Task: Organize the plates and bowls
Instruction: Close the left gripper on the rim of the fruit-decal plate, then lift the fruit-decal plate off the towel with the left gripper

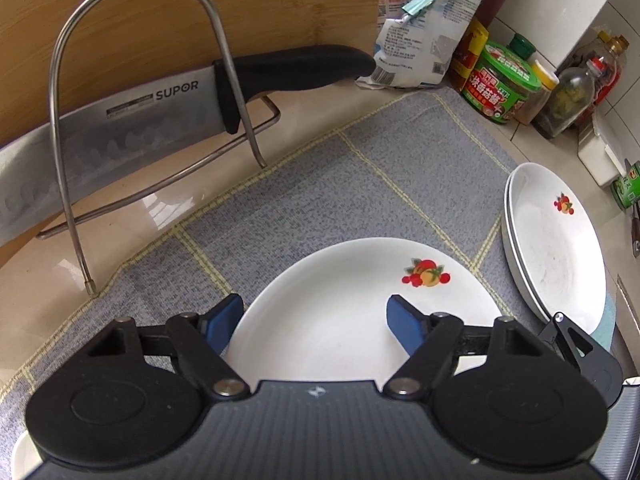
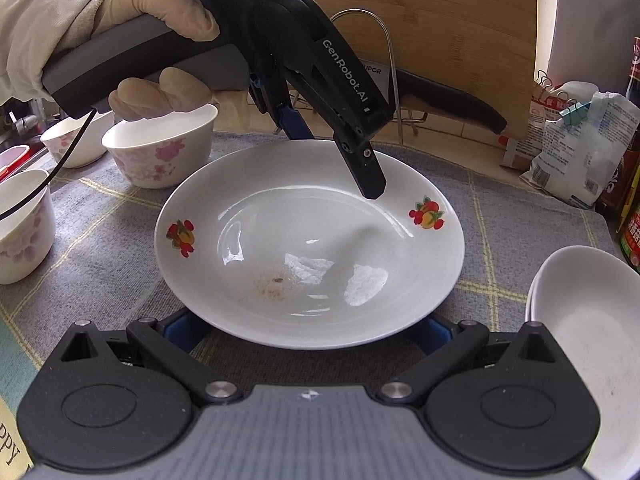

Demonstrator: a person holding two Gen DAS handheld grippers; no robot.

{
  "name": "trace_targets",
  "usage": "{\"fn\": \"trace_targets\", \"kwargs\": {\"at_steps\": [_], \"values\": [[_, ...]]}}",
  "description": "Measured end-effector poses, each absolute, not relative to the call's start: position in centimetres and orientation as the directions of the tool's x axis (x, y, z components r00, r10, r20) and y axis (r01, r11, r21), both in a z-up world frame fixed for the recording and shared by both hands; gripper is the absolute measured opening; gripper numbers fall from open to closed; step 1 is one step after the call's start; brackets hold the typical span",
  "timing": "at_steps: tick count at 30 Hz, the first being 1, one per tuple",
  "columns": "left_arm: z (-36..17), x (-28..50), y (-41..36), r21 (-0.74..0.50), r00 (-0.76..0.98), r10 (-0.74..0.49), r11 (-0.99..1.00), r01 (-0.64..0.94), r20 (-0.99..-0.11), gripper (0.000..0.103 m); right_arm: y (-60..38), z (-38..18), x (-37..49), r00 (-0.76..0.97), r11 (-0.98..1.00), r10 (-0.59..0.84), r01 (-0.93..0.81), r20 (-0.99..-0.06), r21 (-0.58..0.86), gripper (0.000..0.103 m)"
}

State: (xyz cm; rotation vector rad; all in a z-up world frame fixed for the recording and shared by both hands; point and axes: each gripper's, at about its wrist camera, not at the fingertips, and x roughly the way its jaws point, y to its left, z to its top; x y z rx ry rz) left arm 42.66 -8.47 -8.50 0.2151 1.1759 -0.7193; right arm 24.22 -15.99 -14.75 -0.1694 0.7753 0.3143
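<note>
A white plate with fruit prints (image 2: 308,240) lies on the grey checked mat (image 2: 100,248); it also shows in the left wrist view (image 1: 340,312). My left gripper (image 1: 312,320) is open, its blue pads hovering over the plate's near rim; the right wrist view shows it (image 2: 332,148) above the plate's far edge. My right gripper (image 2: 308,332) is open at the plate's near edge, its blue fingertips mostly hidden under the rim. A stack of white plates (image 1: 556,240) sits to the right, also in the right wrist view (image 2: 588,340). Pink-flowered bowls (image 2: 160,148) stand at the left.
A wire rack (image 1: 132,112) holds a SUPOR knife (image 1: 120,128) against a wooden board (image 1: 200,12) behind the mat. Bags, jars and bottles (image 1: 500,80) crowd the back right corner. A white box (image 1: 600,152) sits by the tiled wall.
</note>
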Motion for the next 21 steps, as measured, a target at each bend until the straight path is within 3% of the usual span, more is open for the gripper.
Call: {"fn": "trace_targets", "kwargs": {"at_steps": [21], "values": [[-7.89, 42.69, -8.34, -0.235, 0.168, -0.433, 0.729, 0.643, -0.885, 0.077, -15.99, -14.55, 24.26, 0.66, 0.947, 0.196, -0.318, -0.725, -0.034, 0.103]]}}
